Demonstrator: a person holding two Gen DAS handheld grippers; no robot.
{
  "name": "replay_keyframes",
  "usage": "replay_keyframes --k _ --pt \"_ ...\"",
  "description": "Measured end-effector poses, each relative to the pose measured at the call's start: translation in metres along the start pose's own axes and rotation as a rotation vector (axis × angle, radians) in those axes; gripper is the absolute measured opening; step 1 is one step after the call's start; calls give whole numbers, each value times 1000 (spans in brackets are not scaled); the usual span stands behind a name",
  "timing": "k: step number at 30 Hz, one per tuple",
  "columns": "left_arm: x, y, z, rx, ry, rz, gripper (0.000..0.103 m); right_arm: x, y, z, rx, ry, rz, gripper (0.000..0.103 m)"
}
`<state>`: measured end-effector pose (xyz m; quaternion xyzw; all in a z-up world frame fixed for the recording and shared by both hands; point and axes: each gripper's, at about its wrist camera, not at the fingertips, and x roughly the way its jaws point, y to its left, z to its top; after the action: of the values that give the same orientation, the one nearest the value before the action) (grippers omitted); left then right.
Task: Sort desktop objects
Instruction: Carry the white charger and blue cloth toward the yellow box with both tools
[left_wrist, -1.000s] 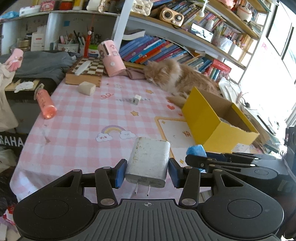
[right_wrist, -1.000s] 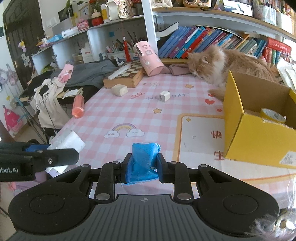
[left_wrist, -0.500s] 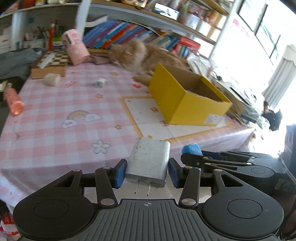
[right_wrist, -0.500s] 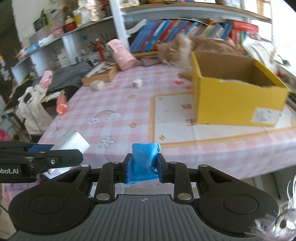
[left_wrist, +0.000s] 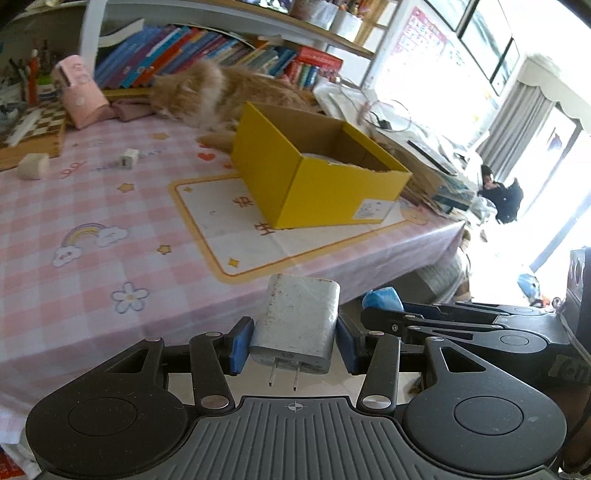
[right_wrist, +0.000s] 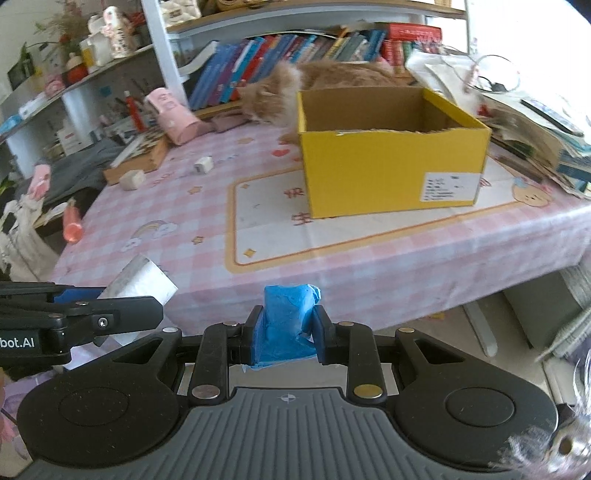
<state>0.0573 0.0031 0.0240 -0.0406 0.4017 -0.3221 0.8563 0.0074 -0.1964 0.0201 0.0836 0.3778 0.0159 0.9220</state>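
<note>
I hold a charger (left_wrist: 297, 325) in my left gripper (left_wrist: 294, 345), a blue wad (right_wrist: 288, 325) in my right gripper (right_wrist: 286, 339), short of the box (right_wrist: 391, 177); two white blocks (right_wrist: 203, 164) beyond it remain unsorted.

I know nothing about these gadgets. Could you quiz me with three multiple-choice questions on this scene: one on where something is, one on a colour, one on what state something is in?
1. Where does the cat lie?
A. Inside the box
B. On the table behind the box, by the books
C. On the floor

2. What colour is the open cardboard box?
A. Yellow
B. Green
C. Red

3. What is the left claw doing?
A. Hanging open with nothing in it
B. Clamped on a white plug-in charger
C. Clamped on a pen

Answers:
1 B: the cat sprawls on the table past the box, against the row of books.
2 A: its walls are bright yellow.
3 B: the left claw pinches the charger, prongs pointing back at the camera.
</note>
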Motion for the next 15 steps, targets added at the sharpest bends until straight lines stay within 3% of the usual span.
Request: replay_keyframes --k 15 --pt "38 -30 17 95 63 -106 47 -13 -36 -7 92 -8 -110 24"
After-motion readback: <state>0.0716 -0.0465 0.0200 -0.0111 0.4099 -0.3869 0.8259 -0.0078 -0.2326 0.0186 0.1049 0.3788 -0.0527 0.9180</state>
